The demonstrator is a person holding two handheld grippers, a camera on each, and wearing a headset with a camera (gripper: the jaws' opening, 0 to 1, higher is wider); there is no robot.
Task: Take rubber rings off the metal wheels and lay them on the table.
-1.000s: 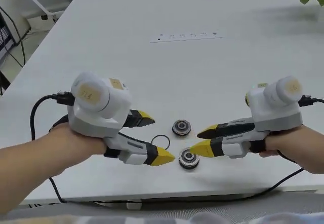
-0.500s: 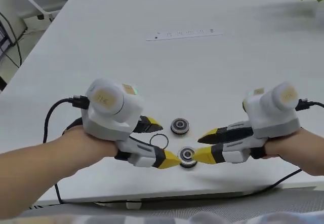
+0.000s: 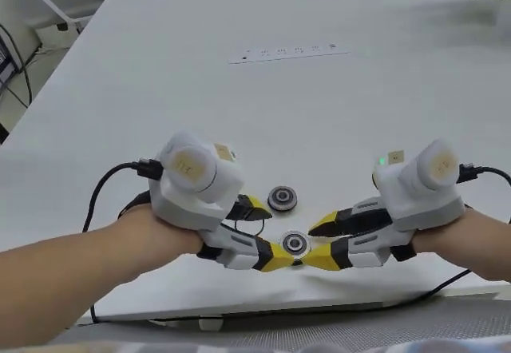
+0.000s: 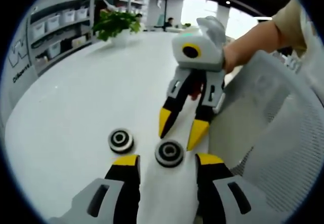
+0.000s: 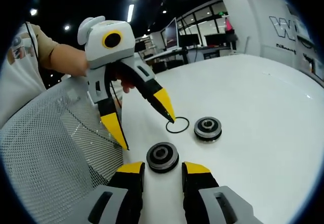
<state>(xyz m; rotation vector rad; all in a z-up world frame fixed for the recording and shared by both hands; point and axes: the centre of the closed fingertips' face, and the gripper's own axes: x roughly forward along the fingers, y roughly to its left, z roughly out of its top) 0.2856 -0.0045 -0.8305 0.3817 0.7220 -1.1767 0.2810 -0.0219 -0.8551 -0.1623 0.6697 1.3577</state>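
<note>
Near the edge of the counter (image 3: 359, 113), we hold the left tongs (image 3: 270, 235) and right tongs (image 3: 317, 242) open, their yellow tips facing each other across a metal wheel (image 3: 295, 243) lying flat between them. Just beyond lie a loose black rubber ring (image 5: 177, 124) and a second wheel (image 3: 282, 198), close together; farther off, a white power strip (image 3: 281, 52).

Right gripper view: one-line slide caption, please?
Right gripper and left gripper, both open, flank the near metal wheel; a loose rubber ring and second wheel lie beyond.
</note>
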